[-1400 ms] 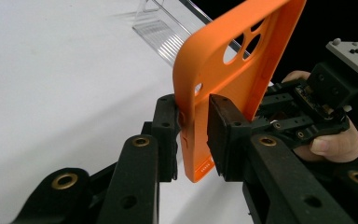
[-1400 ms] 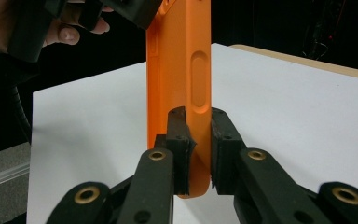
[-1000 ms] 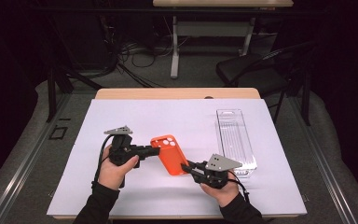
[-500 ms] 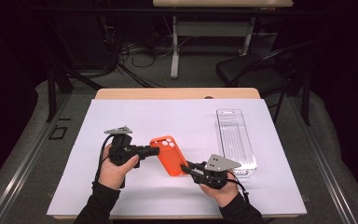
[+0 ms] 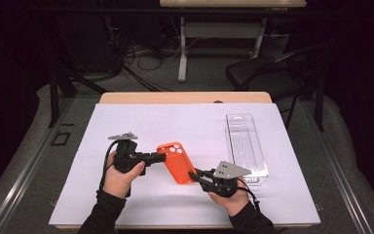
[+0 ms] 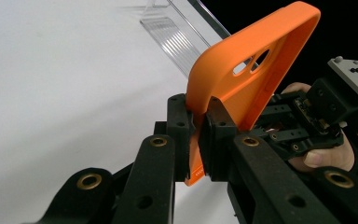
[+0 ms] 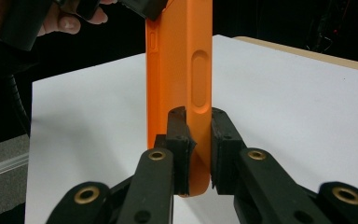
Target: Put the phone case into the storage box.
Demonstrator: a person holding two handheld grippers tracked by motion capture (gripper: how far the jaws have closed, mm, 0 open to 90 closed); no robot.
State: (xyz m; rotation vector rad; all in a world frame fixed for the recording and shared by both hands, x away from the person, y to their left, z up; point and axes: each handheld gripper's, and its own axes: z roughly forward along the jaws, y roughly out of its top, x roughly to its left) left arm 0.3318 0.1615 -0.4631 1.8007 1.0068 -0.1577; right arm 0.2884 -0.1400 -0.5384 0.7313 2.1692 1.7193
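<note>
An orange phone case (image 5: 175,158) is held above the white mat between both grippers, camera cut-outs toward the far side. My left gripper (image 5: 159,157) comes in from the left and is shut on the case's edge near the camera end; its jaws have just been closing on the case (image 6: 242,70), which the pads (image 6: 182,121) pinch. My right gripper (image 5: 195,174) is shut on the near end of the case (image 7: 179,70), one pad (image 7: 179,130) on each side. The right gripper (image 6: 307,116) also appears beyond the case in the left gripper view.
A clear plastic packaging tray (image 5: 246,146) lies on the white mat (image 5: 175,122) to the right of the case, close behind the right hand. The wooden table edge (image 5: 185,97) runs along the back. A black chair (image 5: 268,73) and cables stand beyond the table.
</note>
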